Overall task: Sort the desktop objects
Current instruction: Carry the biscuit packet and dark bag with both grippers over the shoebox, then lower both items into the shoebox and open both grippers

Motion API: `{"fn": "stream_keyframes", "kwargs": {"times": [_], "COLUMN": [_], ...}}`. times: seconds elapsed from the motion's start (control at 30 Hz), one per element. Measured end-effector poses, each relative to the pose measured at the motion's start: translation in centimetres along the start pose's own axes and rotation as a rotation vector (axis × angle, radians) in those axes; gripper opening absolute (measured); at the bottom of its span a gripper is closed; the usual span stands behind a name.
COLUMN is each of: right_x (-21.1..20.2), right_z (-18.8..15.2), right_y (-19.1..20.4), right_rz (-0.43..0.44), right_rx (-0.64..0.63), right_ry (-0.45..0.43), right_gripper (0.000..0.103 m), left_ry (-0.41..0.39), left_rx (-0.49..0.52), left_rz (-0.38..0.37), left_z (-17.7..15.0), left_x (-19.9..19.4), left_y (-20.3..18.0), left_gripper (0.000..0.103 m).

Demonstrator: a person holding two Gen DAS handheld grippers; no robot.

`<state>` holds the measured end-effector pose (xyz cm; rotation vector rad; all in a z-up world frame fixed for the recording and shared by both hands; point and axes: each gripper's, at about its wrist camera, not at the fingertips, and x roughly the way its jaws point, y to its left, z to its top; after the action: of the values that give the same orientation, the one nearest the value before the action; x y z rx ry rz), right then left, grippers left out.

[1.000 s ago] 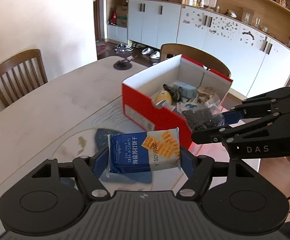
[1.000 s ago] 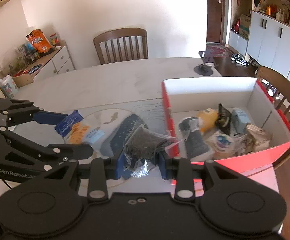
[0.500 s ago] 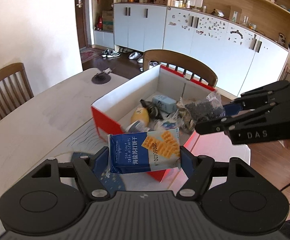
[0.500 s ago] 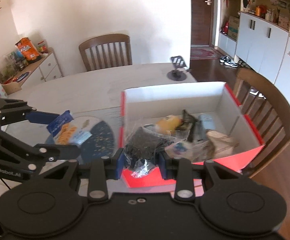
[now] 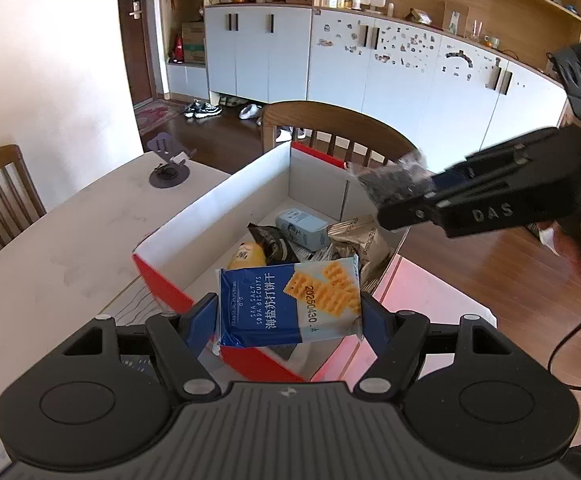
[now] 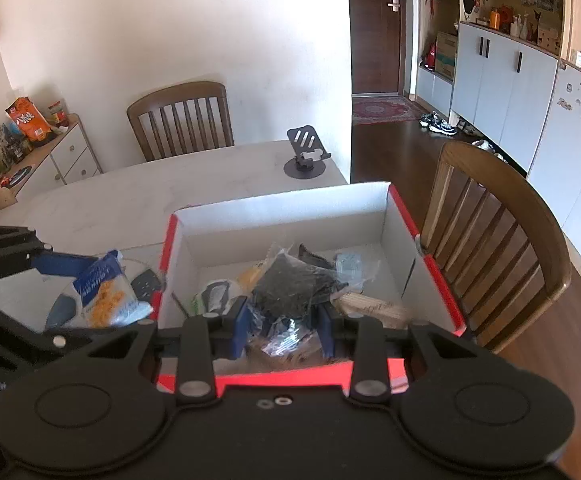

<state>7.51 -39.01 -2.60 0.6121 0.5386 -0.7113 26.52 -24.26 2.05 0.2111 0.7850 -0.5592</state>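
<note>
Now carrying two snacks over the red-and-white box [image 6: 374,208]: left gripper [image 5: 288,320] pinching a sea salt soda biscuit packet [image 5: 290,304], right gripper [image 6: 282,326] pinching a clear bag of dark bits [image 6: 294,288]; best lowered past the rim beneath the jaws before release.

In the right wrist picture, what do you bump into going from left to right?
left gripper → biscuit packet → red box → clear bag of dark bits → wooden chair → white cabinets
</note>
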Motion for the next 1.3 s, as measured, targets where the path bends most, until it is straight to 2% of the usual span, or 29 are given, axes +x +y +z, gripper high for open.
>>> {"fn": "stream_keyframes", "kwargs": {"times": [0.27, 0.8, 1.3], "right_x": [2.9, 10.3, 14.7], "right_z": [2.1, 3.8, 3.0], "right_y": [-2.0, -3.8, -4.3], "right_rz": [0.036, 0.091, 0.095], "right_rx": [-0.008, 0.008, -0.007], "right_ry": [0.003, 0.079, 0.176], "right_gripper": [0.034, 0.034, 0.034], "left_ry": [0.014, 0.084, 0.138], "left_rx": [0.015, 0.034, 0.059], "left_rz": [0.004, 0.011, 0.008], "left_z": [1.4, 2.4, 2.2], "left_x": [2.8, 9.0, 12.0], "left_y": [-0.2, -0.6, -1.0], "left_gripper": [0.073, 0.073, 0.073]}}
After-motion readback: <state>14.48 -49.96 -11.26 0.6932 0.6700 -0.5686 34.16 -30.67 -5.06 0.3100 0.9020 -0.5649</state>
